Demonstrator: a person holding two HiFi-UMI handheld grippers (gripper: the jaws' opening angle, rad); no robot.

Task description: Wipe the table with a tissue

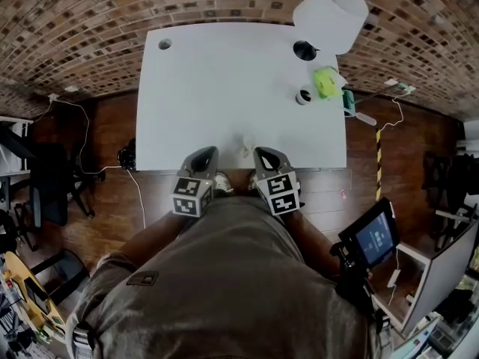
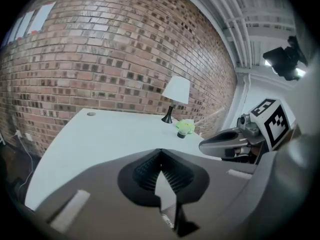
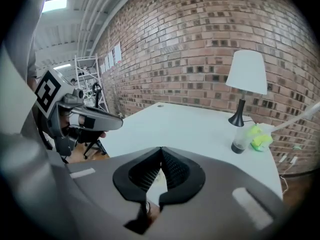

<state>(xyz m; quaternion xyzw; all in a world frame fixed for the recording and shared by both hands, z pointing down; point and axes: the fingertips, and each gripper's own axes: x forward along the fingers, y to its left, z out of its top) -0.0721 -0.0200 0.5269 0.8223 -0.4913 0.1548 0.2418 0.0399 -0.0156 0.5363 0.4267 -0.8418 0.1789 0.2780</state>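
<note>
My left gripper (image 1: 205,154) and right gripper (image 1: 264,155) hover side by side over the front edge of the white table (image 1: 217,88). Both are shut, ribbed pads meeting at the tips, with nothing between them (image 2: 160,154) (image 3: 161,151). A small pale speck (image 1: 243,149) lies on the table between the two. A bright green pack (image 1: 325,82) (image 2: 185,126) (image 3: 260,136), perhaps tissues, lies at the far right of the table, well beyond both grippers. Next to it stands a small clear bottle (image 1: 303,96) (image 3: 240,138). No loose tissue shows.
A white-shaded lamp (image 1: 331,13) (image 3: 245,74) stands at the table's far right corner. A cable hole (image 1: 165,44) sits at the far left corner. A brick wall backs the table. A dark chair (image 1: 52,185) is left, a lit screen (image 1: 372,238) right.
</note>
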